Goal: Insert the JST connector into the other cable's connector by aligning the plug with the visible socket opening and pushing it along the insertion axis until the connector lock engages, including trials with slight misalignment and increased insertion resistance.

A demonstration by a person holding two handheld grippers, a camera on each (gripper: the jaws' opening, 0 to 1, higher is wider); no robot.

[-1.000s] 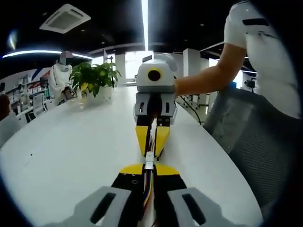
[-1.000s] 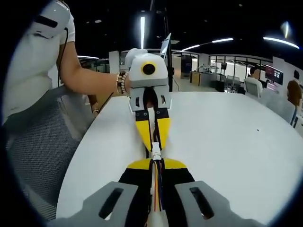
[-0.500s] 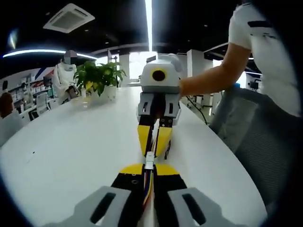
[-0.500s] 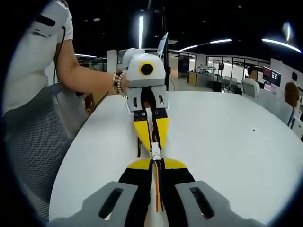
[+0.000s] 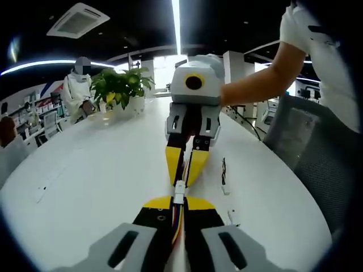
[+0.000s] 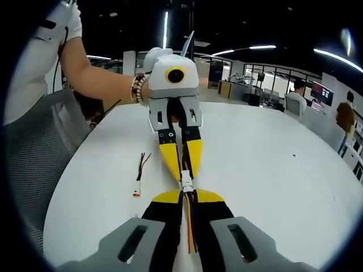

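- White plug meets white socket dead centre in our left gripper view: our left claw is pinched tight on its cable, and the JST connector sits right at the yellow tips, nose to nose with the right claw. Both cables run along one straight line, so we reckon the push goes straight ahead.
- Right gripper view, same story mirrored: right claw clamped on its cable, joint touching the left claw. Can't tell if the lock's clicked. A spare cable lies on the table, off to the side.
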